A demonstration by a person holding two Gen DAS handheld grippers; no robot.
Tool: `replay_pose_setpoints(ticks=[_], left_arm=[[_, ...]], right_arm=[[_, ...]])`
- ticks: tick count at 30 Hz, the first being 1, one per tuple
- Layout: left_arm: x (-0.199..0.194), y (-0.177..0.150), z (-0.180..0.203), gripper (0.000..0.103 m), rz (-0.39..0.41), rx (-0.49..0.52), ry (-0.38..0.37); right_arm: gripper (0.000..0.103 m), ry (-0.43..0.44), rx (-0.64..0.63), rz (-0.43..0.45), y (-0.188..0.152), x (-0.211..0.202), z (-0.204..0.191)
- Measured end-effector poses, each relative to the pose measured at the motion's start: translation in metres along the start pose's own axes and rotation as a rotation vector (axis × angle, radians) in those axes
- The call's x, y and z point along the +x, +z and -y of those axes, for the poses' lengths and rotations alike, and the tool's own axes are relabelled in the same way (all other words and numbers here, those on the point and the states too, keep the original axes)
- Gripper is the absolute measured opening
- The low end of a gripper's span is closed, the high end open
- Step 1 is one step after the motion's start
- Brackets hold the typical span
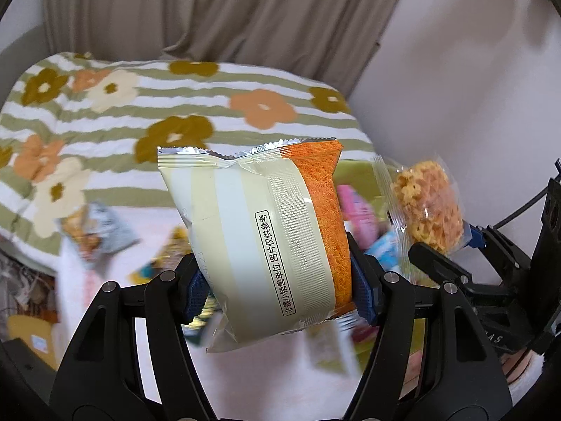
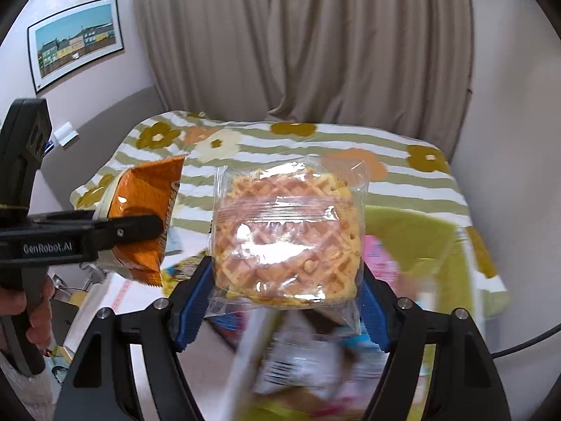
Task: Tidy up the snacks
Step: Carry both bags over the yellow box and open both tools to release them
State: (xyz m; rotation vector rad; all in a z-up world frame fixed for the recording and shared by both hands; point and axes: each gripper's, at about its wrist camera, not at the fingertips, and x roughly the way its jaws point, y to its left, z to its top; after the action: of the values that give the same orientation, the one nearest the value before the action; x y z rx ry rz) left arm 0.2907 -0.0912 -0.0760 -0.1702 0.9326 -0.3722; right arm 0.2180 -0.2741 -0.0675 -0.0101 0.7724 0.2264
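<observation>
1. Foil, cream and orange: snack packet (image 1: 266,238) pinched in left tongs (image 1: 280,291).
2. Clear bag of waffle crackers (image 2: 287,235) pinched in right tongs (image 2: 284,301); both are aloft.
3. Beyond the tips: blurred loose snacks (image 1: 94,228), green tray (image 2: 420,242). Likely step: carrying; next, pick a drop spot.

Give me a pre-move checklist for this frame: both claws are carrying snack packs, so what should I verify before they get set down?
1. Left claw clamped on the cream-and-orange packet: ok.
2. Right claw clamped on the clear waffle pack: ok.
3. Both packs lifted clear of the snack pile: ok.
4. The two packs apart, not touching: ok, a gap shows between them.
5. Drop spot identified: cannot tell; the green container is blurred.
6. Waffle uncrushed: cannot tell through the glare.
</observation>
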Motion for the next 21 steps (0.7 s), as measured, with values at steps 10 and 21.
replay_pose_setpoints(ticks=[10, 21], left_arm=[[0.076, -0.014, 0.108, 0.064, -0.105, 0.044, -0.044], [0.122, -0.02, 0.144, 0.103, -0.18, 0.182, 0.003]], right_arm=[[0.071, -0.036, 0.095, -0.034, -0.005, -0.011, 0.104], [0.071, -0.051, 0.205, -0.082, -0.014, 0.005, 0.138]])
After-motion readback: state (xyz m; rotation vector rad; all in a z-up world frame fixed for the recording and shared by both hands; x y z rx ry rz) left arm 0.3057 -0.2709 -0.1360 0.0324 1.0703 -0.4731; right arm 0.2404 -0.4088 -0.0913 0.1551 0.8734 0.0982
